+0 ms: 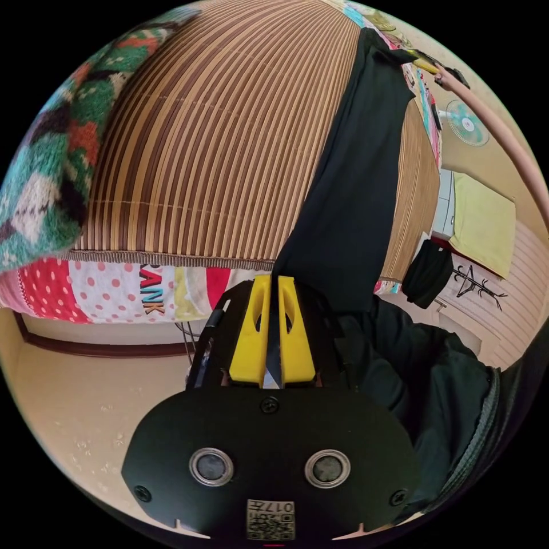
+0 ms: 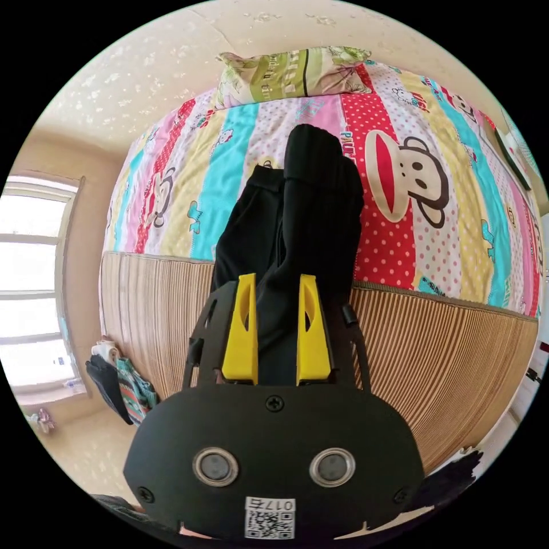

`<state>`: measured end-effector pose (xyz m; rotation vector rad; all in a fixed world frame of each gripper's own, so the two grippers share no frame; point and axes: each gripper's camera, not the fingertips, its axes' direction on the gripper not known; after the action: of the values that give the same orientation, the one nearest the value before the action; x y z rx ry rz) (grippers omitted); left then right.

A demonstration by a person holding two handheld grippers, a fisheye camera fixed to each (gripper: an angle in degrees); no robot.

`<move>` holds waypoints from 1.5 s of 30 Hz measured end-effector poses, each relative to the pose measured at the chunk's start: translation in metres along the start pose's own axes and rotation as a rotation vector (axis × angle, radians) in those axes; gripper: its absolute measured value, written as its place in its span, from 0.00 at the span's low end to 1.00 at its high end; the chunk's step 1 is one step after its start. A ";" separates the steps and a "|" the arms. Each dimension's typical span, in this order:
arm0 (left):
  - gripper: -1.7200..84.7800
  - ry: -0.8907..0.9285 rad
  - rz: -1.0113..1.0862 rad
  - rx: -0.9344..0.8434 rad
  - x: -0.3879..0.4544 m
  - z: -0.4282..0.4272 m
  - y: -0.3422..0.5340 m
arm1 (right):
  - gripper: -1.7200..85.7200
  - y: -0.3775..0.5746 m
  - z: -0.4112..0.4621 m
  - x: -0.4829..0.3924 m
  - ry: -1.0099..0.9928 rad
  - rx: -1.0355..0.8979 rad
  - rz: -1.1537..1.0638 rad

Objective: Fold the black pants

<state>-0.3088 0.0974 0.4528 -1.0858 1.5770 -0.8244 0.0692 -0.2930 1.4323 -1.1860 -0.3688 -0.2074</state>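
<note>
The black pants (image 1: 354, 189) stretch as a long band over the striped bamboo mat (image 1: 229, 143) on the bed. My left gripper (image 1: 273, 281) holds their near end, its yellow jaws pressed together on a thin edge of the cloth. The far end runs up to the right gripper (image 1: 426, 60), held by a person's arm (image 1: 503, 131). In the right gripper view the pants (image 2: 314, 194) bunch in a thick fold between the yellow jaws of my right gripper (image 2: 277, 283), which is shut on them. Beyond it they lie on the cartoon-print sheet (image 2: 434, 189).
A green knitted garment (image 1: 46, 160) lies on the mat's corner. A pillow (image 2: 291, 71) sits at the head of the bed. A fan (image 1: 466, 123), a yellow cloth (image 1: 480, 223), a dark hanging garment (image 1: 426, 274) and a window (image 2: 34, 286) stand around the bed.
</note>
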 end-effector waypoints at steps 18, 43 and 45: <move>0.04 0.393 -0.155 0.151 -0.070 -0.013 0.077 | 0.06 0.053 0.072 0.060 -0.989 0.224 0.051; 0.20 0.158 0.251 0.107 0.018 -0.165 -0.084 | 0.16 0.573 0.081 0.192 -0.651 -0.281 0.146; 0.18 0.227 0.224 0.061 0.001 -0.170 -0.063 | 0.16 0.585 0.094 0.198 -0.745 -0.295 0.164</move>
<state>-0.4580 0.0724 0.5536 -0.7757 1.8125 -0.8589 0.4390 0.0155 1.0346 -1.5570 -0.9079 0.3506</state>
